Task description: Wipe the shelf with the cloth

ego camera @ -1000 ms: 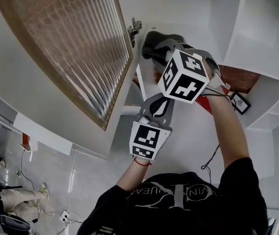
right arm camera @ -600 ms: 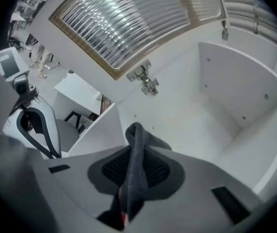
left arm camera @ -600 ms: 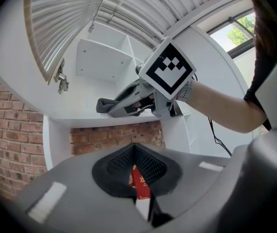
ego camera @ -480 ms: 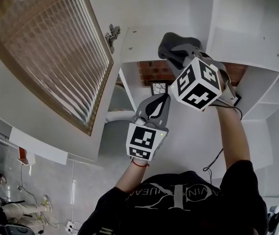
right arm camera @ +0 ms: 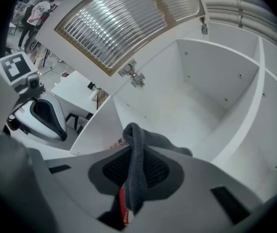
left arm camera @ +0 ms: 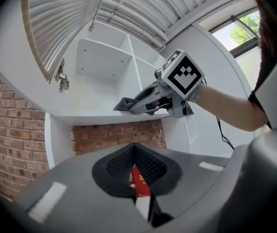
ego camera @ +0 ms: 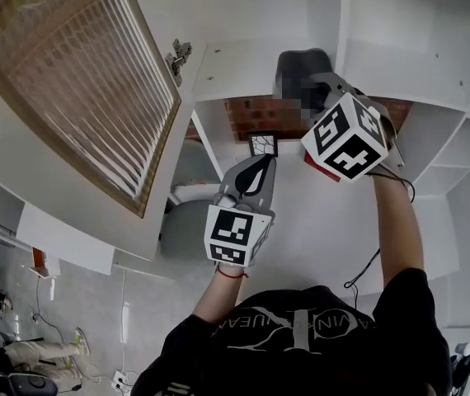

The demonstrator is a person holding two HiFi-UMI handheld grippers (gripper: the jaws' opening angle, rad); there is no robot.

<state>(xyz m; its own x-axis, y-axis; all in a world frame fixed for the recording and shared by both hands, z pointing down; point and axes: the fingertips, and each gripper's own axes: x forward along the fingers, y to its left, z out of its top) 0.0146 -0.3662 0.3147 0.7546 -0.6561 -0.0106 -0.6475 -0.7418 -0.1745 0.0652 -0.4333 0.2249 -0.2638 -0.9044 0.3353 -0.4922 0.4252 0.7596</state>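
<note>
Head view: the right claw (ego camera: 321, 85) holds the grey cloth (ego camera: 297, 63) on the white shelf (ego camera: 243, 60).

Left gripper view: the left claw (left arm camera: 137, 181) sits lower, clenched, empty.

Right gripper view: the jaws, just tightening, grasp the cloth.

A cabinet door (ego camera: 74, 81) with ribbed glass in a wooden frame stands swung wide open on the left, its metal hinge (ego camera: 179, 54) at the corner. A red brick wall (ego camera: 256, 115) shows behind the white unit, with a small dark-framed picture (ego camera: 262, 144) before it. Down on the floor, a person's legs (ego camera: 21, 351) and a white cord (ego camera: 124, 328).
</note>
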